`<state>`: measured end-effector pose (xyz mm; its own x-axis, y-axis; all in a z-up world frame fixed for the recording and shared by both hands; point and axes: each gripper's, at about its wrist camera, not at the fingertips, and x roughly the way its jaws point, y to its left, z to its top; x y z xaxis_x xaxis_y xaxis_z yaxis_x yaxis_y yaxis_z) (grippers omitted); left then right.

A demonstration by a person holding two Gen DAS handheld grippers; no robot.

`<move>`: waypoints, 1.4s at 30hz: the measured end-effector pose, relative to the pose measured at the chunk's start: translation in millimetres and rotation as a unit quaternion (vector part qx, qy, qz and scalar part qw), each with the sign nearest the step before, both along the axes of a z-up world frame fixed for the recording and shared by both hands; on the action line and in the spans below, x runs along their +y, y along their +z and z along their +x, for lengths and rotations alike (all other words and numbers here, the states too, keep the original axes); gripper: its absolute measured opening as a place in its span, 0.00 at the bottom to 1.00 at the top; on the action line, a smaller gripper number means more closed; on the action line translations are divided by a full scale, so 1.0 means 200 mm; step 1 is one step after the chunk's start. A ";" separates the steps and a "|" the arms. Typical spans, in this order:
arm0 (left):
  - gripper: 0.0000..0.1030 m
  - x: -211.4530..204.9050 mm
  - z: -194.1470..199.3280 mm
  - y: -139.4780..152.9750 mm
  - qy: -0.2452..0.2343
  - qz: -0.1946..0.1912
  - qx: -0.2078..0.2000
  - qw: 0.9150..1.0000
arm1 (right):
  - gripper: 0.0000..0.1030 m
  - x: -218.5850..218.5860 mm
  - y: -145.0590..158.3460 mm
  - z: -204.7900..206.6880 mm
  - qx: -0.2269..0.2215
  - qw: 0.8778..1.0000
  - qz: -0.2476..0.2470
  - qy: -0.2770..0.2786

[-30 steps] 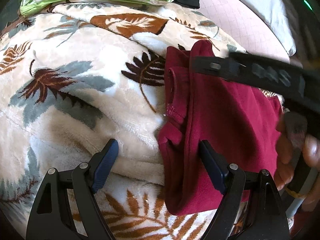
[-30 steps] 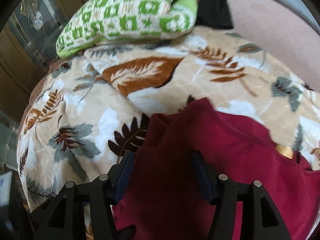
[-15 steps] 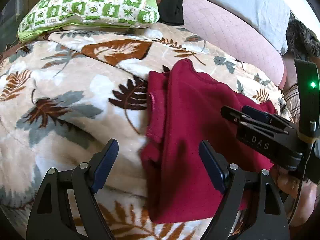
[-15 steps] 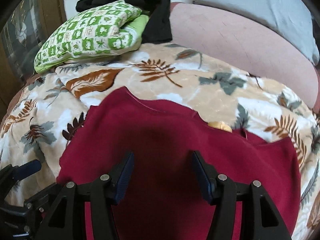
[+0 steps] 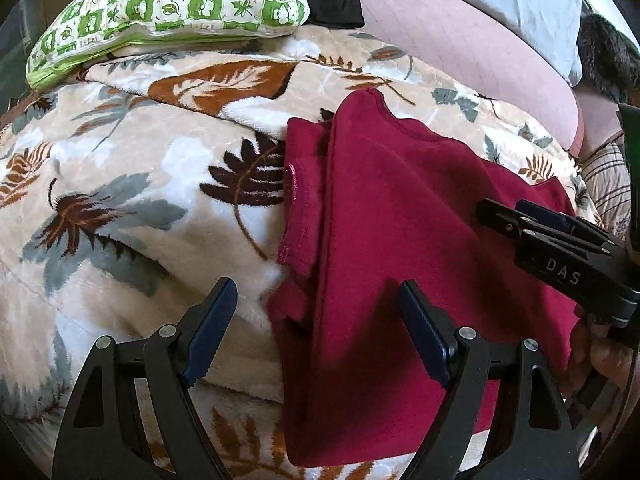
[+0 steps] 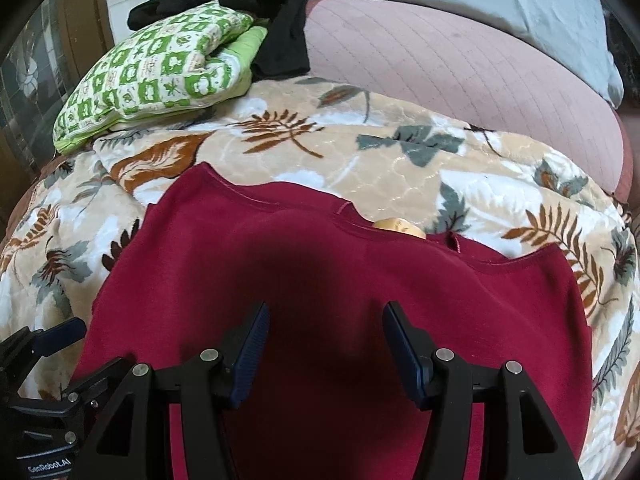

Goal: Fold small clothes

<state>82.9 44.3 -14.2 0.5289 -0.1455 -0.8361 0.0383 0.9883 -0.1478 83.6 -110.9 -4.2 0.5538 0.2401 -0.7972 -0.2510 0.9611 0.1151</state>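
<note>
Nearest the left wrist camera, the left gripper [image 5: 316,332] stands with its jaws wide apart, holding nothing, straddling the near left edge of the dark red garment [image 5: 400,240]. The right gripper [image 6: 322,356] is likewise spread and empty, poised above the middle of the cloth. The garment lies flattened on the leaf-print fleece blanket [image 5: 132,200], with a bunched strip, probably a tucked sleeve, doubled along its left side. A bite taken there could catch only the top layer, or snag the plush blanket beneath, and drag the fold askew. A small yellowish thing [image 6: 398,227] peeks out at the far hem; what it is I cannot tell. Beyond lie the green checked pillow [image 6: 160,76] and a black cloth [image 6: 280,32].
</note>
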 end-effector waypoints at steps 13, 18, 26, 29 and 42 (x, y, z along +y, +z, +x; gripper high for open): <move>0.80 -0.01 0.00 -0.02 -0.002 0.003 0.006 1.000 | 0.55 0.02 -0.01 0.01 0.003 1.000 -0.008 0.006; 0.80 -0.01 0.00 -0.03 -0.002 0.004 0.009 1.000 | 0.55 0.01 0.00 0.01 0.001 1.000 -0.013 0.008; 0.80 -0.01 0.00 -0.04 -0.001 0.005 0.008 1.000 | 0.55 0.02 0.00 0.01 0.003 1.000 -0.012 0.012; 0.81 -0.01 0.00 -0.04 -0.001 0.004 0.009 1.000 | 0.55 0.03 0.00 0.01 0.002 1.000 -0.014 0.015; 0.82 0.05 -0.03 0.00 -0.004 0.007 0.039 0.999 | 0.55 0.16 0.07 0.05 0.030 0.997 0.048 0.057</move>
<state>77.4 55.3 -14.9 0.4610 -0.1382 -0.8766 0.0358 0.9899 -0.1372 92.8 -78.8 10.2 0.4707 0.3756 -0.7984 -0.3474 0.9107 0.2235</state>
